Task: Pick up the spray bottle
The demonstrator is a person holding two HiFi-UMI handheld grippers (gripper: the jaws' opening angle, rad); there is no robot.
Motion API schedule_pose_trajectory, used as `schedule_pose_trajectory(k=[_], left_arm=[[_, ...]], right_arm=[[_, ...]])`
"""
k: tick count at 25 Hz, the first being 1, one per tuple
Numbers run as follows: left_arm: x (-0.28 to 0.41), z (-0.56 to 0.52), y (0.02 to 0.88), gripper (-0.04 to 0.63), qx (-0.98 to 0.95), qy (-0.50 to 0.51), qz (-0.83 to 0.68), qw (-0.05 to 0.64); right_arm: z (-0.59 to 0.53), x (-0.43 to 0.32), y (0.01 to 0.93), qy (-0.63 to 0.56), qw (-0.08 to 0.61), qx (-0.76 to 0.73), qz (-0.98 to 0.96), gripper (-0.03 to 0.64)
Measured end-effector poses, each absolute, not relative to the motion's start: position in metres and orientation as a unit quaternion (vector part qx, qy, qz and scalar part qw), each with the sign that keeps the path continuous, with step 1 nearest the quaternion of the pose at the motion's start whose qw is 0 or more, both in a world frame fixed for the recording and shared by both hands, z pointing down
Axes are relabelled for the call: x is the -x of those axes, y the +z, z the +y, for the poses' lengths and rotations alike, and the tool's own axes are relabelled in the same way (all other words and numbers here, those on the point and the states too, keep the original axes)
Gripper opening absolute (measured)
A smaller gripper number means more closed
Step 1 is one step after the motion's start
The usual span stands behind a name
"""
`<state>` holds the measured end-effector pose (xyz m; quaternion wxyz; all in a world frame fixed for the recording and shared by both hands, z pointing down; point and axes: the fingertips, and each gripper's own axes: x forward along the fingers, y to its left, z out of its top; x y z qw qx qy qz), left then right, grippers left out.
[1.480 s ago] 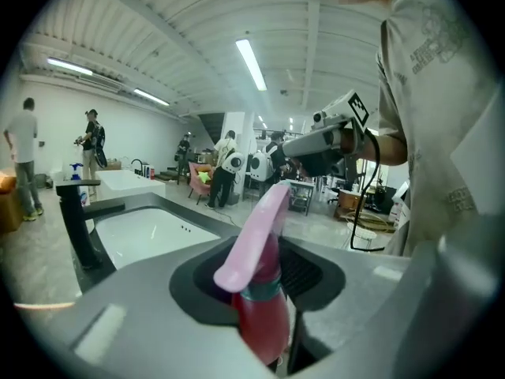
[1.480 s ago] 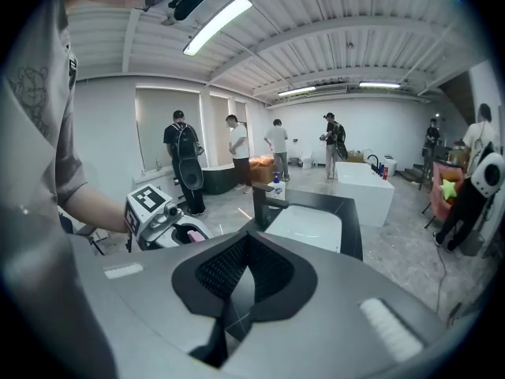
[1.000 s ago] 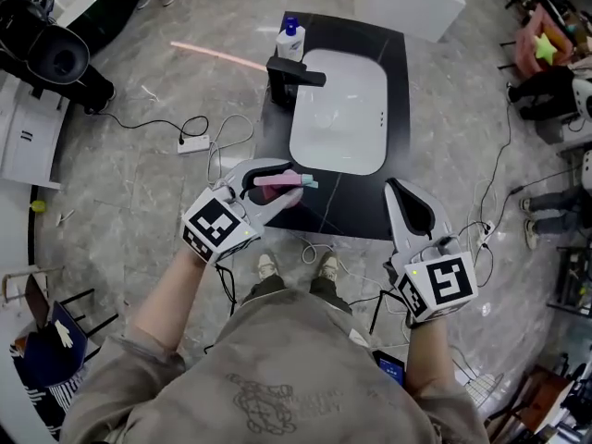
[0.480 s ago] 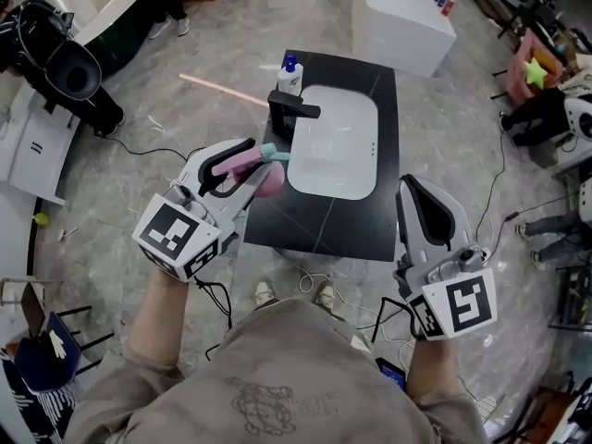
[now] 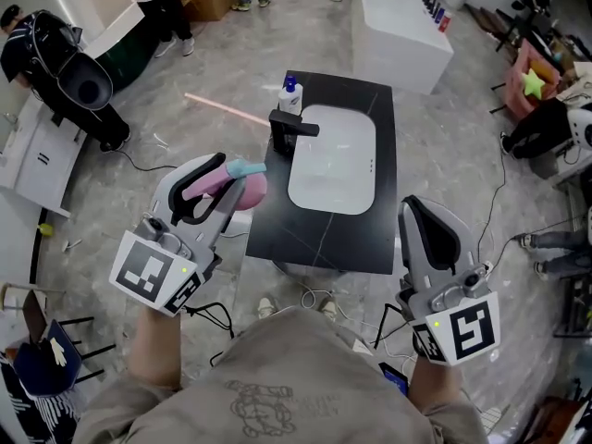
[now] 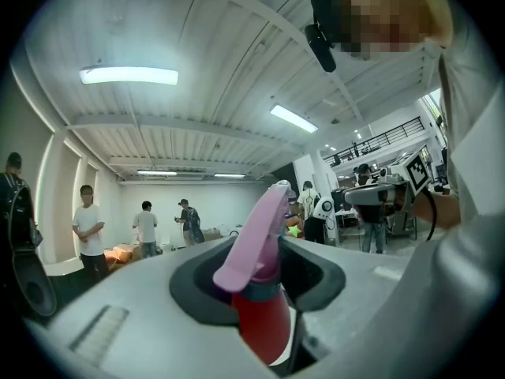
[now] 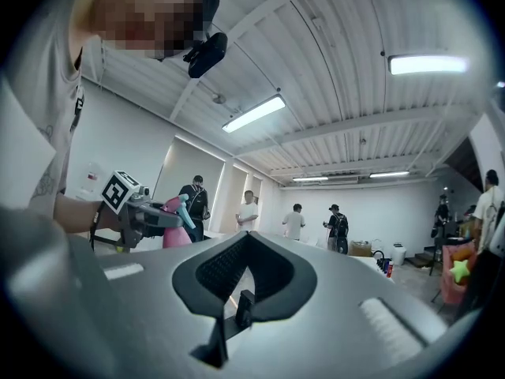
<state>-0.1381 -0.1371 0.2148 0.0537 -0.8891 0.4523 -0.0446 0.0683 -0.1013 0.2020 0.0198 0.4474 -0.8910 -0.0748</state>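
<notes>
A black counter (image 5: 314,234) stands in the middle of a grey stone floor (image 5: 444,137), with a white basin (image 5: 333,160) set into its top and filling most of the far half. A black faucet (image 5: 289,126) rises at the basin's left edge, and a white bottle with a blue cap (image 5: 290,93) stands upright just beyond it at the counter's far left corner. On the floor a thin pink stick (image 5: 227,107) lies to the left of the counter, loose cables (image 5: 317,298) trail at its near end, and a white cabinet (image 5: 398,30) stands farther off.
</notes>
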Motion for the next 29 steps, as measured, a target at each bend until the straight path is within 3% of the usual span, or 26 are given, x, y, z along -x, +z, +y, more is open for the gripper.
schedule_pose_trajectory(k=[10,20,29], left_arm=[[0.149,-0.116,0.233,0.137,0.876,-0.071,0.473,0.066],[0.153,-0.104,0.298,0.137,0.868,-0.097,0.486,-0.029],[0.152,-0.108,0.311,0.137,0.871,-0.096,0.481,-0.035]], right_arm=[[-0.092,-0.062,0.236,-0.048,0.059,-0.421,-0.904,0.026],[-0.096,-0.053,0.284,-0.003,0.097,-0.404,-0.910,0.026],[-0.102,-0.051,0.287,0.002,0.106,-0.403,-0.909,0.026]])
